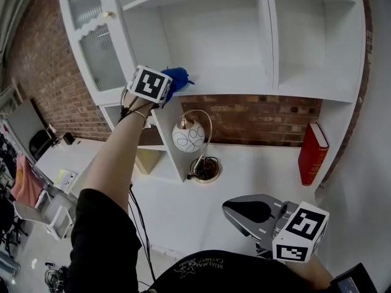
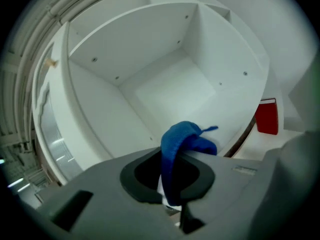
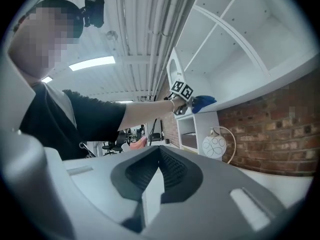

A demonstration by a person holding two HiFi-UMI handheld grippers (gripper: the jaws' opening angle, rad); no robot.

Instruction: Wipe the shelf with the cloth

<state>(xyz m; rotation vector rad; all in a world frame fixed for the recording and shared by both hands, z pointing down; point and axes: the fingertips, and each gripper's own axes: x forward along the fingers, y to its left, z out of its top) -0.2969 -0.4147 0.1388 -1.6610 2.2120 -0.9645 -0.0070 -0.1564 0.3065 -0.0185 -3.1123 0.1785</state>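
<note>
Blue cloth [image 1: 178, 77] is up at the shelf [image 1: 238, 84], pinched in the left gripper [image 1: 168, 84]. In the left gripper view its jaws are clamped on one fold, and the rest of the cloth bunches up over the top. It's at the shelf's front left corner, beside the glass door [image 1: 101, 47]. Whether the fabric is actually touching the board, I can't tell.

The wipe looks barely begun. To do it well:
- Tip the gripper so the loose bunch lies flat on the board, not the hard jaws.
- Keep the clamp firm so the cloth can't slip out.
- Sweep in long passes toward the divider, then reach into the back corners.

The right gripper [image 1: 247, 212] sits low over the counter with its jaws together and nothing in them. It's best kept there, clear of the lamp [image 1: 188, 136] below the shelf.
</note>
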